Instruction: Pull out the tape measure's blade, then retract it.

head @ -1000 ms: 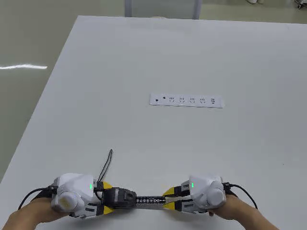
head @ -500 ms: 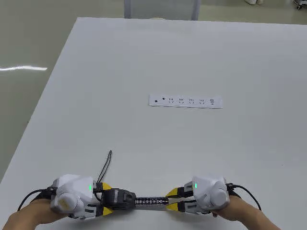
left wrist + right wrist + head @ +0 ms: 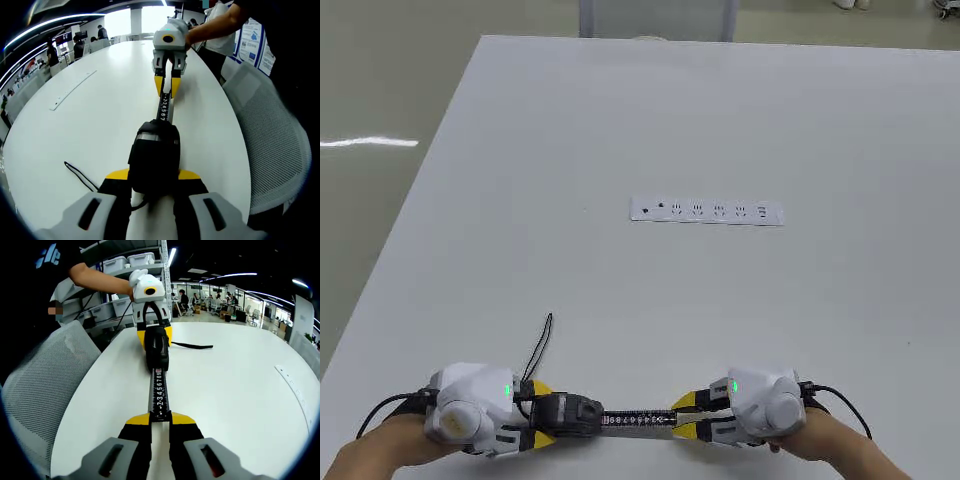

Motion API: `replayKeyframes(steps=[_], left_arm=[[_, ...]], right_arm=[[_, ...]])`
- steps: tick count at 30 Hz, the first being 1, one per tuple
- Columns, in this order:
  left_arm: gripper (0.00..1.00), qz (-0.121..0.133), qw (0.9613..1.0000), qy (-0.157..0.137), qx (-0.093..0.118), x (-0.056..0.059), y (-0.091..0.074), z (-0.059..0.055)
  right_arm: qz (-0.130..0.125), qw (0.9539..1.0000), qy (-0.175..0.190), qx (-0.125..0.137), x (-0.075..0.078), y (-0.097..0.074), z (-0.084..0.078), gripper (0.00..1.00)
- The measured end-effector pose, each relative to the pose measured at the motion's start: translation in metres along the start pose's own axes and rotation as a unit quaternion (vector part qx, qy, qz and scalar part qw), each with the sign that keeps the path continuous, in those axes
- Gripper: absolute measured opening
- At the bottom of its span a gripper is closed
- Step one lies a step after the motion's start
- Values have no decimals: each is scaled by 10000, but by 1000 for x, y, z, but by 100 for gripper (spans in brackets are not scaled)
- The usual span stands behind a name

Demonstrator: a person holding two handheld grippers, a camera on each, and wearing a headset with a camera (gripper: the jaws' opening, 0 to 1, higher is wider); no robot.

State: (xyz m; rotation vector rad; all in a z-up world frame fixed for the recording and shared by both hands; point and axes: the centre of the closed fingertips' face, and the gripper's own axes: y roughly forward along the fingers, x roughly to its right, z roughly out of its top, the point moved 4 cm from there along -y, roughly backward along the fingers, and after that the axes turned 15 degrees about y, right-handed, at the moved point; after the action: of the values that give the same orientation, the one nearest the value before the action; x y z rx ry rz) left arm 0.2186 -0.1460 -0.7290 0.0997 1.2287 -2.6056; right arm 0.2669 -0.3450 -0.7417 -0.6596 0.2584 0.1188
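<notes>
Near you on the table (image 3: 740, 110), the tape measure (image 3: 570, 413) lies left, its blade (image 3: 635, 419) runs right, the power strip (image 3: 706, 211) lies far.

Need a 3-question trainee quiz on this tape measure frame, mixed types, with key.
1. True or false: the left gripper is shut on the tape measure's black case.
2. Which part does the right gripper hold? A) the case B) the end of the blade C) nothing
3. Short answer: what long white thing lies on the table beyond both grippers?
Key: 1 true; 2 B; 3 the power strip.
</notes>
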Motion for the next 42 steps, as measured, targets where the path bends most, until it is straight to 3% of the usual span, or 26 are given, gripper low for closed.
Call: replayKeyframes(steps=[42], left_arm=[[28, -21, 10000, 6, -37, 0, 1, -1]], right_arm=[[-51, 10000, 18, -51, 3, -23, -13, 10]])
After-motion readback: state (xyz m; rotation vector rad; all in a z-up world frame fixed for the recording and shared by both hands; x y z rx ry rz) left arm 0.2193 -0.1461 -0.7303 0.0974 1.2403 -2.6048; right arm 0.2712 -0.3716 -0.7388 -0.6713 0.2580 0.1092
